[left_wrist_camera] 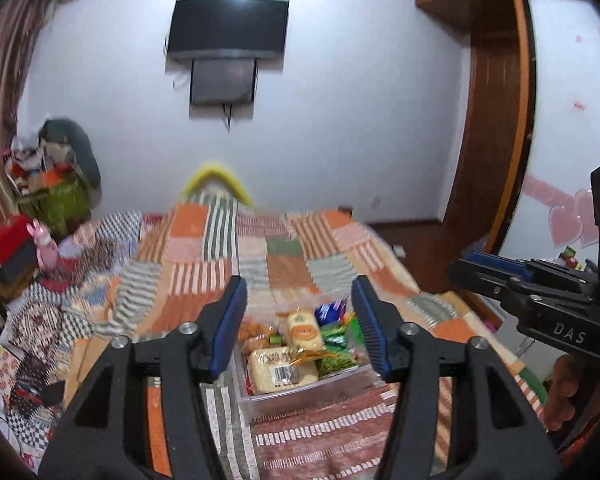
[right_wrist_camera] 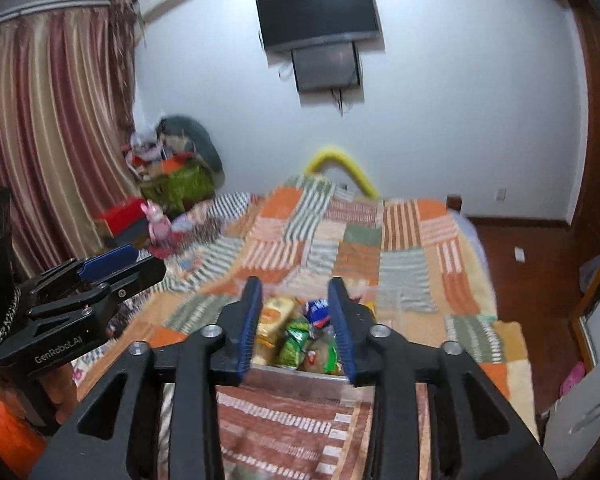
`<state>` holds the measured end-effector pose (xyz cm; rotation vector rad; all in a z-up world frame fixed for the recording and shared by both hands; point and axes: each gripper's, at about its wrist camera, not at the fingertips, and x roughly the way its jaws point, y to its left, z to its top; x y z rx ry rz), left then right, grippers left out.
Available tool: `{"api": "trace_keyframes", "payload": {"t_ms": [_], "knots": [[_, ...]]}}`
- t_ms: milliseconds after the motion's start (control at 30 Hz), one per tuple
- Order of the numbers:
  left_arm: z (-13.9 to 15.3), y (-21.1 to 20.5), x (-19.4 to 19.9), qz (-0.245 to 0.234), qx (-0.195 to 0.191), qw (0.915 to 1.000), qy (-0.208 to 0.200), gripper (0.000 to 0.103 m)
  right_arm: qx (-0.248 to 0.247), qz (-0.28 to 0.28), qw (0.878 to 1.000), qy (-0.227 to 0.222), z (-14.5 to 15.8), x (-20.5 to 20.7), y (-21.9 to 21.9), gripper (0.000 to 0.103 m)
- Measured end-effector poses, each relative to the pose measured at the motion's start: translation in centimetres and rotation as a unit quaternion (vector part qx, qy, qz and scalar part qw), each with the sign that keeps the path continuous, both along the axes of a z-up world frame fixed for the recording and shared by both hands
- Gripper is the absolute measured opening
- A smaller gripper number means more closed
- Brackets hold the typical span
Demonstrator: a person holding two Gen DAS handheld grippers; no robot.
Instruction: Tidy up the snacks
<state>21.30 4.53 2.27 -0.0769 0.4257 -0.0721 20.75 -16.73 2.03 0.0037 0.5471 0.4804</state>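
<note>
Beyond left gripper (left_wrist_camera: 299,322), barcoded snack (left_wrist_camera: 282,372).

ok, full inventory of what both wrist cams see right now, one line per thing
clear plastic bin: 1, transparent, on the quilt just beyond both tools
packaged snacks: several, beige, green, orange and blue wrappers, piled in the bin
patchwork quilt: 1, orange, green and white stripes, covering the bed
yellow curved tube: 1, yellow, far end of the bed
wall-mounted TV: 1, black, on the white wall, darker panel below
pink bunny toy: 1, pink, left of the bed
red box: 1, red, beside the bunny
striped curtain: 1, maroon and gold, left wall
wooden wardrobe: 1, brown, right side
left tool: 1, black with blue pads, open, empty
right tool: 1, black with blue pads, open, empty
</note>
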Motion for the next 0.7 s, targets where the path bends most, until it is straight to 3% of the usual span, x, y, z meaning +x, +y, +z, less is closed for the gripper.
{"api": "trace_keyframes", "payload": {"t_ms": [167,300,433,533,700], "knots": [[2.6,-0.8,-4.6,0.008,0.012,0.999,-0.043,0.07,0.01,-0.009,0.999,-0.046,2.5,-4.2,-0.5,0.052],[3.8,-1.4,-7.8,0.011,0.012,0.9976,-0.067,0.091,0.02,-0.016,0.997,-0.075,3.8,-7.3,-0.9,0.076],[4.9,-2.0,-10.4,0.017,0.024,0.996,-0.084,0.1,0.016,-0.026,0.995,-0.095,3.9,-8.8,-0.9,0.084],[5.3,-2.4,-11.9,0.014,0.027,0.9952,-0.093,0.102,0.013,-0.034,0.994,-0.101,3.8,-9.3,-0.8,0.088],[5.4,-3.0,-13.3,0.016,0.031,0.9944,-0.1,0.103,0.017,-0.053,0.992,-0.113,3.7,-10.1,-1.2,0.103]]}}
